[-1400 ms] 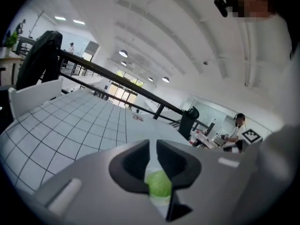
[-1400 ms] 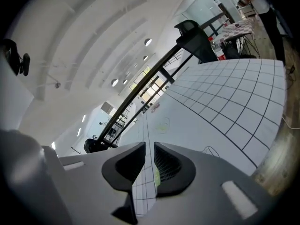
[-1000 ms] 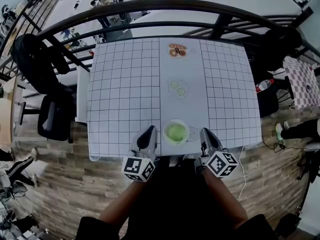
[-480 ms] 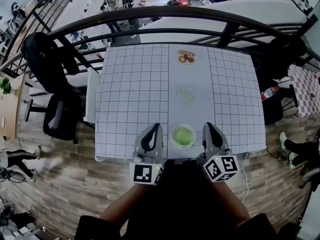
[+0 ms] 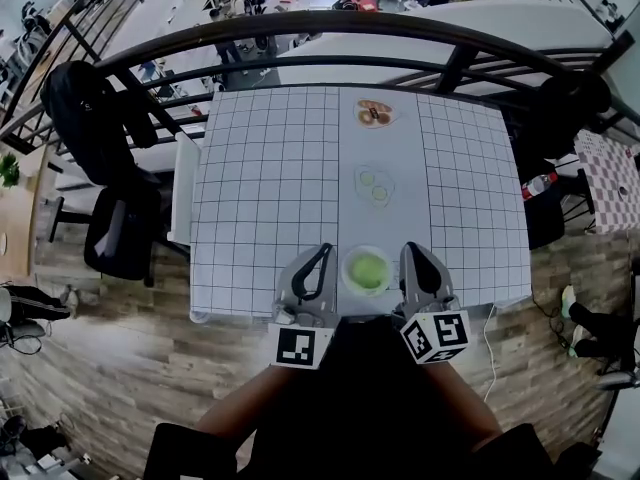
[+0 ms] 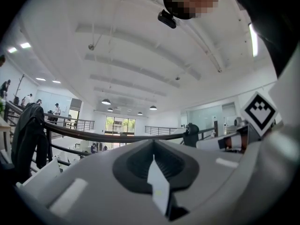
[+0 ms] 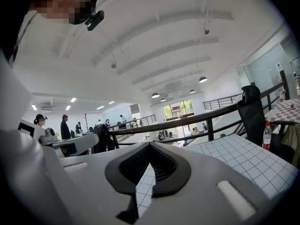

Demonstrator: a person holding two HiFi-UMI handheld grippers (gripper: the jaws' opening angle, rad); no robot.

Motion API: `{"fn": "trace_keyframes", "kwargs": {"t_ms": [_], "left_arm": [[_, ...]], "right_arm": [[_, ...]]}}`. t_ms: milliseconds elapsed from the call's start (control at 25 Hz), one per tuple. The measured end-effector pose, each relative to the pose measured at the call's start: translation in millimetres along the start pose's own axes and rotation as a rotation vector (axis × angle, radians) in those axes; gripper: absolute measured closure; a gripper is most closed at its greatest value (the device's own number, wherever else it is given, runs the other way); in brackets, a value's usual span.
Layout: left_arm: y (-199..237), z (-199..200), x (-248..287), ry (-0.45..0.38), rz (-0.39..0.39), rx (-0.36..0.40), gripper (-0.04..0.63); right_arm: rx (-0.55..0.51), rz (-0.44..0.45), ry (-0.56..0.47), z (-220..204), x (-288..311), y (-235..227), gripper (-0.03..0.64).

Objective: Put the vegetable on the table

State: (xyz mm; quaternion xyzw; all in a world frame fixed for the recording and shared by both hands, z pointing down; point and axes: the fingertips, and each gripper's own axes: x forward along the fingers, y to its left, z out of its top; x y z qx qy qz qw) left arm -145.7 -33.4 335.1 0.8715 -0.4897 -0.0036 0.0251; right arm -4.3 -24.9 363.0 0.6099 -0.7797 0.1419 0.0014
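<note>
The green vegetable (image 5: 368, 270) sits in a pale bowl (image 5: 346, 272) at the near edge of the table (image 5: 260, 188), on the plain strip down its middle. The left gripper (image 5: 322, 256) and right gripper (image 5: 411, 255) stand on either side of it, and neither touches it. Both pairs of jaws are pressed together on nothing, and both point up and away across the room. From here I can't tell what kind of vegetable it is. It looks rounded, light and probably a bit soft or leafy, so I'd spread the jaws wide and take it gently across its middle. A small plate of pale slices (image 5: 375, 185) lies mid-table, and another plate (image 5: 375, 114) sits at the far edge.
</note>
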Motion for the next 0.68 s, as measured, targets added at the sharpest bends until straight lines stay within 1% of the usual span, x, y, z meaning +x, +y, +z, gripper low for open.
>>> {"fn": "trace_keyframes", "kwargs": {"t_ms": [160,320,680], "left_arm": [[0,-2,2,0.005,-0.01,0.007,0.586],[0,-1,4,-0.003,-0.014,0.0,0.586],[-1,-5,5,0.001,-0.034,0.006,0.586]], "right_arm": [[-0.037,-0.025,0.022,-5,-2,-2,0.62],[-0.025,-0.041,0.03,-7,-3,-7,0.62],[-0.012,-0.046,0.03,-10,-4,-6,0.62]]}}
